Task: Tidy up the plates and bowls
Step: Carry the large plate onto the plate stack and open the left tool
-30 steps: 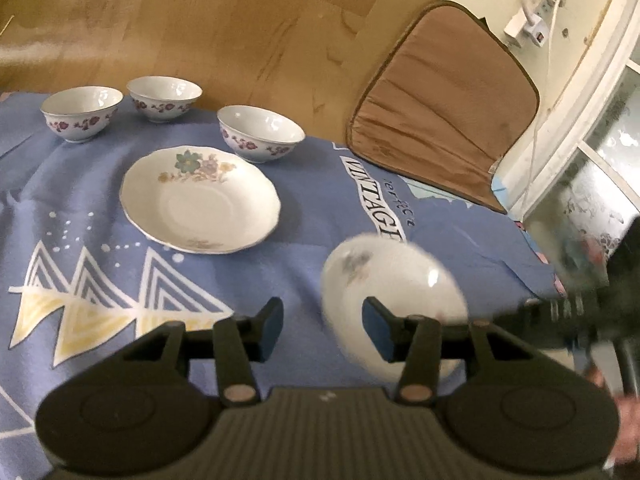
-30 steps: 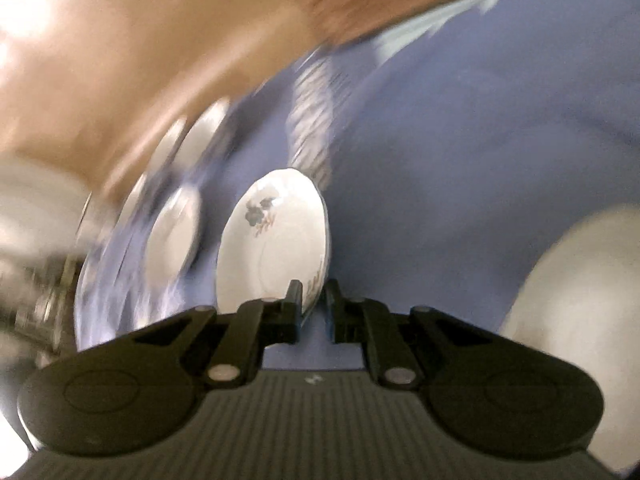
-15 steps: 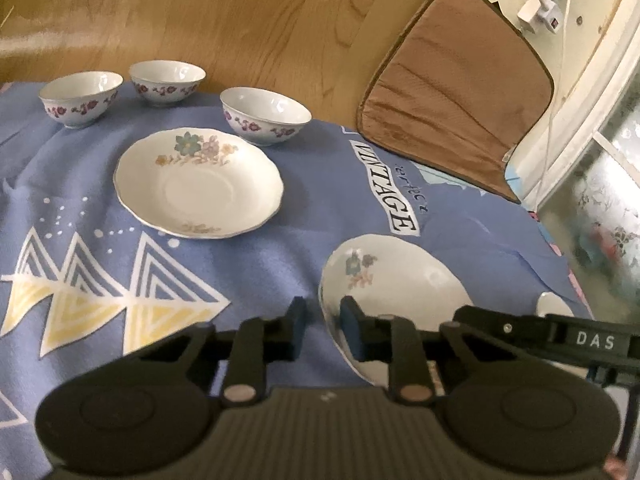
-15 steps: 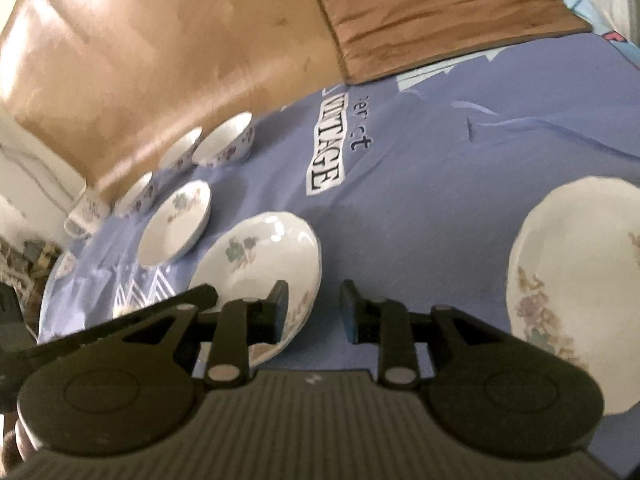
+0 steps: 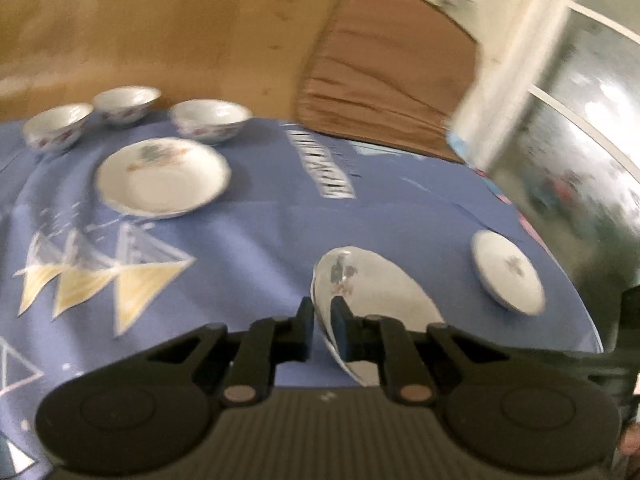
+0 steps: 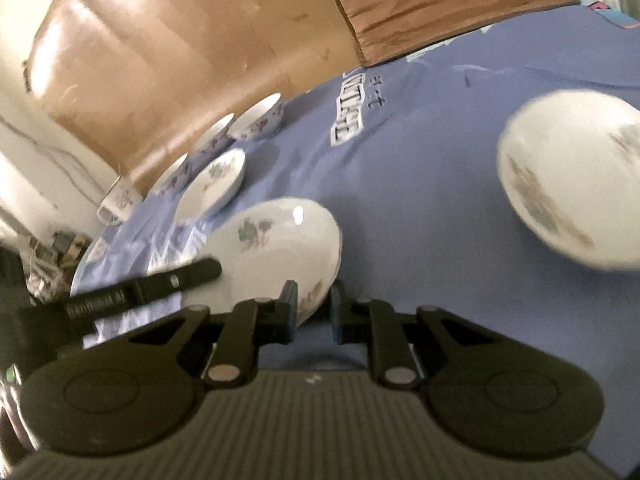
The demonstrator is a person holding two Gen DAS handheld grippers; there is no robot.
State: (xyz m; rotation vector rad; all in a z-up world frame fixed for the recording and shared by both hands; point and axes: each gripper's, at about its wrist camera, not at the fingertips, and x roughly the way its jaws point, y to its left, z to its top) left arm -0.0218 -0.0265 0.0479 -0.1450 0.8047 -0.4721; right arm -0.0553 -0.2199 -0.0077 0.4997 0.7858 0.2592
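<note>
Gripping the near rim of a floral plate (image 5: 372, 292) between the two black fingers of the left gripper (image 5: 322, 320), jaws nearly closed on the plate's edge, plate tilted up off the blue cloth (image 5: 260, 232). Seen from the right wrist view as the same floral plate (image 6: 276, 248), with the right gripper (image 6: 314, 308) straddling its opposite rim: jaws a little apart, one finger overlapping the rim, the other just clear of it; cannot tell whether pinching or merely around the edge. Showing also the left gripper's black finger (image 6: 180, 276) reaching in across the plate's far side.

Lying flat farther back on the cloth, a second floral plate (image 5: 164, 178), well apart from the held one. Standing behind it in a loose row near the cloth's far edge, three small floral bowls: left bowl (image 5: 56, 128), middle bowl (image 5: 126, 104), right bowl (image 5: 210, 120), none touching. Resting to the right of the held plate, a third plate (image 5: 508, 272), close to the cloth's right edge; appearing in the right wrist view as a blurred plate (image 6: 572, 184).

Printed on the cloth, a white lettered label (image 5: 324, 164) and yellow triangles (image 5: 108, 280). Lying beyond the cloth on the wooden floor (image 5: 160, 32), a brown cushion (image 5: 392, 84).
</note>
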